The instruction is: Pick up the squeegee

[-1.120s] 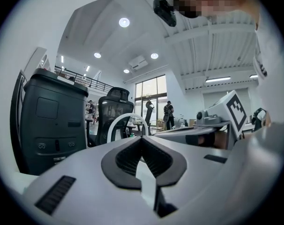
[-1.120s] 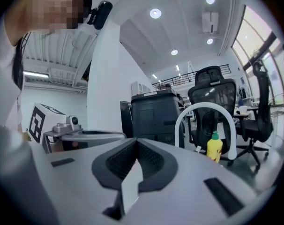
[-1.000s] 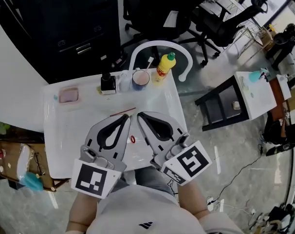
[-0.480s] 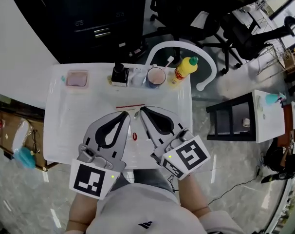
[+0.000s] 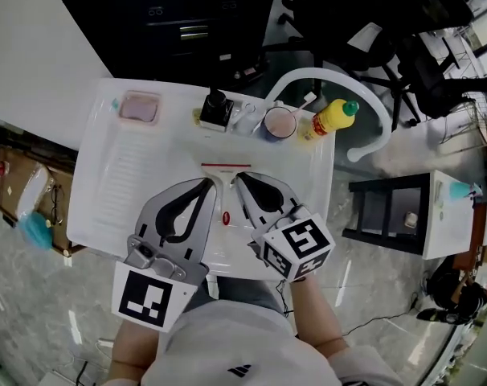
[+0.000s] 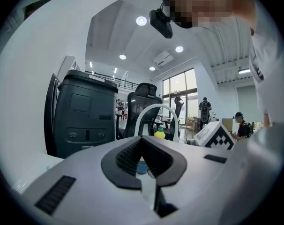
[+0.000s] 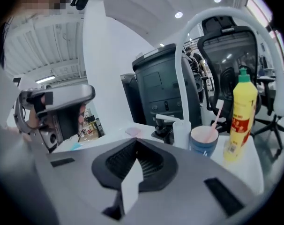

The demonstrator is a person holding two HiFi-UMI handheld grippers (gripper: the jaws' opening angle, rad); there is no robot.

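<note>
the squeegee (image 5: 226,166) lay flat on the white tabletop (image 5: 123,183), showing in the head view only as a thin red-edged strip set crosswise. it sat just ahead of both sets of fingertips, between them and the row of things along the back edge, and neither tool touched it. the left gripper (image 5: 209,185) and the right gripper (image 5: 237,180) were held side by side low over the near half of the tabletop, tips angled toward each other, with a small red spot (image 5: 224,218) on the surface between them. in its own view the left gripper had its fingers (image 6: 125,156) together at the tips with nothing gripped; only the blue cup (image 6: 141,167) showed through the loop of the pads. the right gripper's fingers (image 7: 151,165) were likewise pressed together and empty. along the back edge stood a pink soap dish (image 5: 139,107), a black holder (image 5: 215,109), the cup with a pink toothbrush (image 7: 216,118) in it, and a yellow bottle (image 5: 333,117) with a green cap. a white arched tube (image 5: 340,83) curved over that end. the squeegee itself did not show in either gripper view.
</note>
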